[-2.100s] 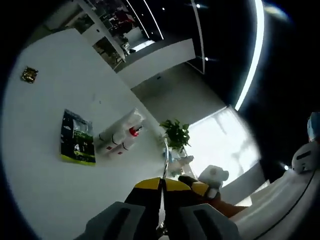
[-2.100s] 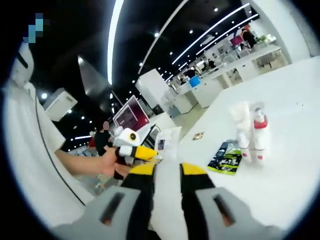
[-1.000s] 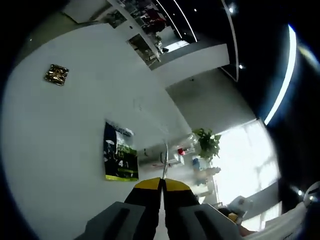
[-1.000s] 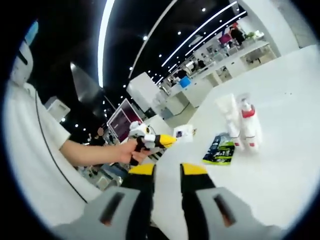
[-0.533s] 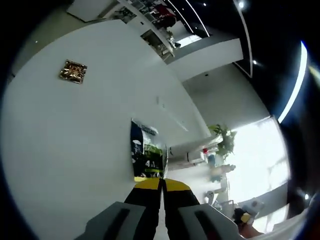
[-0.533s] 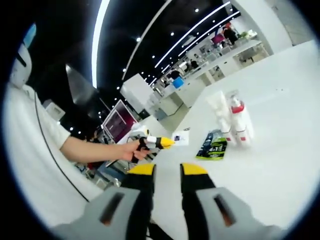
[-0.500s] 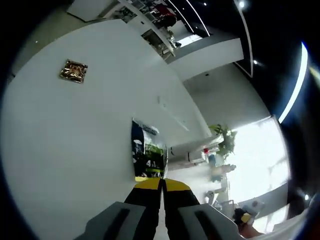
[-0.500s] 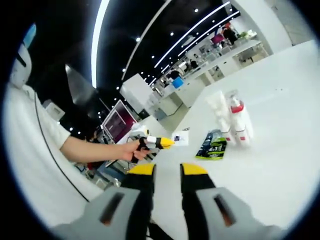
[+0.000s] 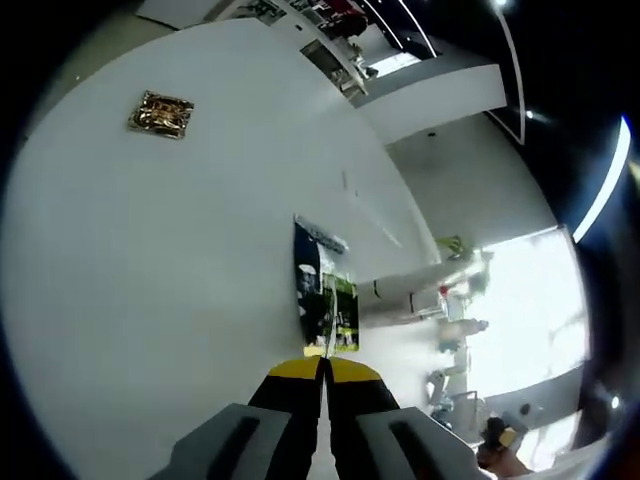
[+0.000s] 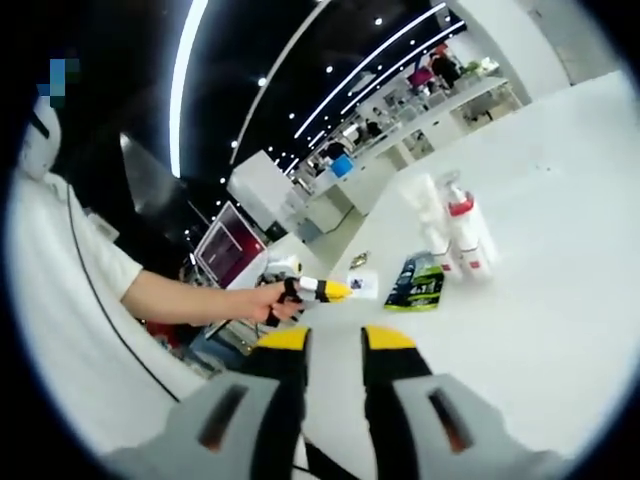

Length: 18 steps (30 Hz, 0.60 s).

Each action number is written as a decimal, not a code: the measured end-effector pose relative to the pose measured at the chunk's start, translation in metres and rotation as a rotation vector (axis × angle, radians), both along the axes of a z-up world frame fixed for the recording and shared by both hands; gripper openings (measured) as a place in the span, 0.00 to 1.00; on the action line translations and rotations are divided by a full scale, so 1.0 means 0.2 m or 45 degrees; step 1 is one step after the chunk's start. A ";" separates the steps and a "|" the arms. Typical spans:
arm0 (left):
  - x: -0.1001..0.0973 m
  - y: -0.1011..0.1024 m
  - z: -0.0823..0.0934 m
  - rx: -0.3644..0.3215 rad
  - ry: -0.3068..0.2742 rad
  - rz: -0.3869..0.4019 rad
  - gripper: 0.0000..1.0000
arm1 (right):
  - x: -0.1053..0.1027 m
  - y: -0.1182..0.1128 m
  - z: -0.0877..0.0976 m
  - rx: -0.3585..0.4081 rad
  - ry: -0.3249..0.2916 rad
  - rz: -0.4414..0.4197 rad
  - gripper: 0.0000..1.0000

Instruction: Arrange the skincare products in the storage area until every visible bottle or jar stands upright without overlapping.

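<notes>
The left gripper [image 9: 323, 375] rises from the bottom centre of the left gripper view with its yellow-tipped jaws pressed together, nothing between them. Above it spreads a white table [image 9: 150, 260]. Just over the jaw tips lies one flat dark green packet [image 9: 325, 300], nearer the frame centre than half a second ago, when it sat a little lower and to the left. To the packet's right two white bottles [image 9: 425, 292] stand side by side, blurred against bright window light, one with a red collar. One small gold sachet [image 9: 161, 113] lies in the upper left, well apart from the rest. In the right gripper view the right gripper [image 10: 325, 350] comes up from the bottom centre, its jaws narrowly parted and gripping nothing. At right of centre the same two bottles [image 10: 452, 238] stand upright, touching or nearly so, with the green packet [image 10: 413, 284] lying just beside them to the left; the group sits slightly higher in the frame than half a second ago. At centre left a person's hand [image 10: 262, 301] holds the left gripper [image 10: 325, 290] low over the table edge; whether it is closed cannot be told from here.
</notes>
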<state>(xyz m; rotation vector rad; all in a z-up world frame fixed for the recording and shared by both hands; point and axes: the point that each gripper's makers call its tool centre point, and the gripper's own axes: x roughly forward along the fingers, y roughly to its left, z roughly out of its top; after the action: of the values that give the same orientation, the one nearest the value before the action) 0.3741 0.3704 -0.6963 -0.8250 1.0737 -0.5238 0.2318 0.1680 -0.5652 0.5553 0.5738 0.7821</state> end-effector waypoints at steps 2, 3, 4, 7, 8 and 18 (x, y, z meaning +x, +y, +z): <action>0.01 0.01 -0.01 -0.006 0.011 0.007 0.01 | 0.00 0.00 -0.01 -0.003 0.011 -0.002 0.22; 0.02 0.01 -0.02 -0.005 0.011 0.010 0.01 | 0.00 0.01 -0.02 -0.005 0.016 -0.004 0.22; 0.02 0.02 -0.02 -0.005 0.013 0.014 0.01 | 0.00 0.01 -0.02 -0.006 0.020 -0.003 0.22; 0.06 0.03 -0.03 -0.006 0.020 0.032 0.01 | 0.00 0.03 -0.02 -0.011 0.025 0.000 0.22; 0.07 0.04 -0.04 -0.009 0.027 0.037 0.01 | 0.01 0.03 -0.02 -0.012 0.030 0.000 0.22; 0.19 0.10 -0.15 0.054 0.115 0.044 0.01 | 0.04 0.07 -0.05 -0.012 0.072 -0.022 0.22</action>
<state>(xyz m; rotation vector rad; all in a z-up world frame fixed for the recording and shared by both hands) 0.4121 0.3897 -0.7255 -0.8347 1.1475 -0.4371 0.2399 0.1826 -0.5747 0.5744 0.6238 0.7490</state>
